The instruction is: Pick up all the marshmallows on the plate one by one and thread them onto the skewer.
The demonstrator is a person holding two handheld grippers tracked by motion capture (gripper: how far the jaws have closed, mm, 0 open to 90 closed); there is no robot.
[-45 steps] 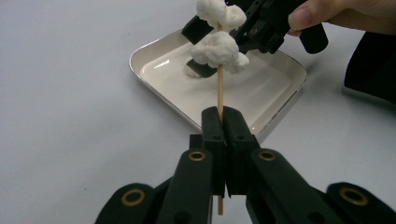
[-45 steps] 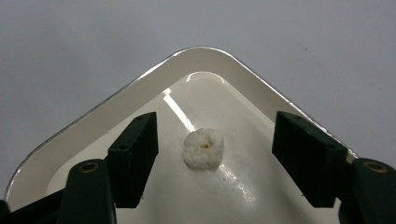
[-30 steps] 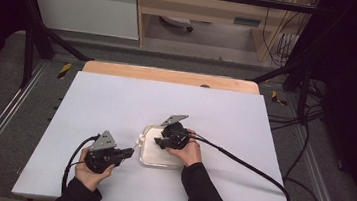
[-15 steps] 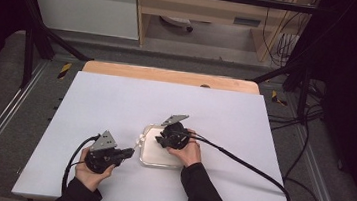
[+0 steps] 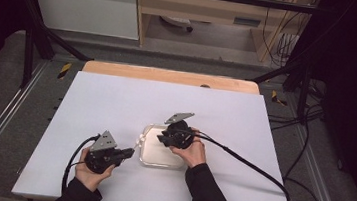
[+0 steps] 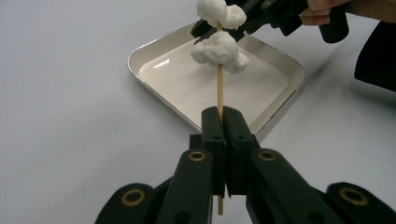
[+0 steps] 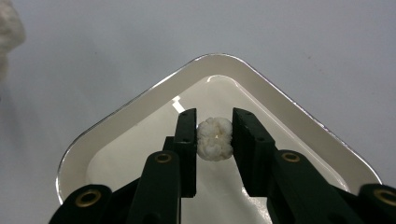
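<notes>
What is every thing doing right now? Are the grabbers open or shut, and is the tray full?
Left hand-held gripper: shut on the wooden skewer.
Wooden skewer: held over the tray, two white popcorn-like pieces threaded on it.
Right hand-held gripper: jaws have just been closing, now gripping one white piece.
Tray: flat on the table, bare inside.

White popcorn (image 7: pixel 215 138), tan skewer (image 6: pixel 220 88), white tray (image 5: pixel 147 153) w/ silver rim, black grippers.
</notes>
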